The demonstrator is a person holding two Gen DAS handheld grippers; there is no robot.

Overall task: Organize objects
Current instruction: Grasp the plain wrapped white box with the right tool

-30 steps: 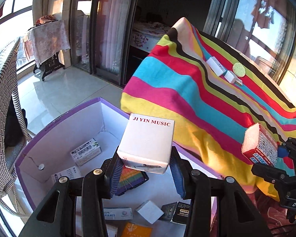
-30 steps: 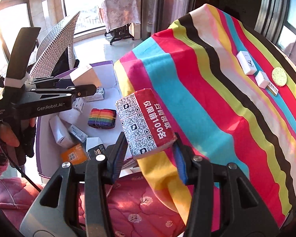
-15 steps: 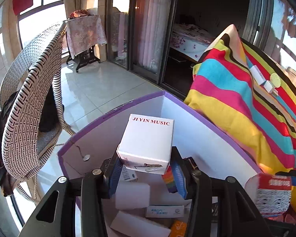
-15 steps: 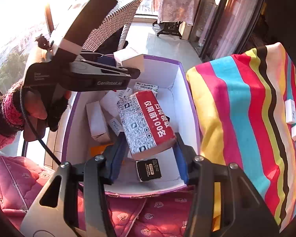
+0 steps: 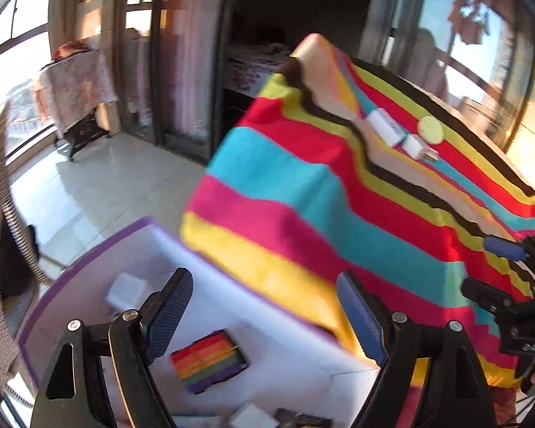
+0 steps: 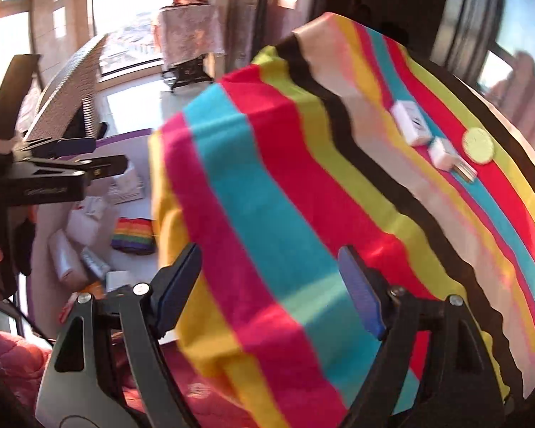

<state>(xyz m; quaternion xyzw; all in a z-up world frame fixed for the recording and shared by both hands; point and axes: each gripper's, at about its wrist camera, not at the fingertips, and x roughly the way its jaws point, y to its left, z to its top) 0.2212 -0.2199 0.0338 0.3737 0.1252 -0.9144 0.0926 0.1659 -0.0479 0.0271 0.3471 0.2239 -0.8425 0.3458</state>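
My left gripper (image 5: 265, 315) is open and empty, above the purple-rimmed white box (image 5: 89, 249). The box holds a rainbow-striped item (image 5: 208, 360) and several small white boxes (image 5: 125, 287). My right gripper (image 6: 269, 285) is open and empty, facing the striped tablecloth (image 6: 303, 196). On the cloth lie two white boxes (image 6: 412, 123), a small metal item (image 6: 465, 171) and a round yellow-green disc (image 6: 478, 144). They also show in the left wrist view (image 5: 385, 128). The left gripper appears at the left of the right wrist view (image 6: 71, 167). Both views are motion-blurred.
A wicker chair (image 6: 67, 100) stands left of the box. A cloth-covered side table (image 5: 75, 85) stands by the windows. A pink quilted fabric (image 6: 14, 356) lies at the near edge. Tiled floor (image 5: 107, 185) lies beyond the box.
Both grippers have opened: the white JI YIN MUSIC box and the red QR-code box are gone from the jaws. Both grippers have swung from the box toward the striped table.
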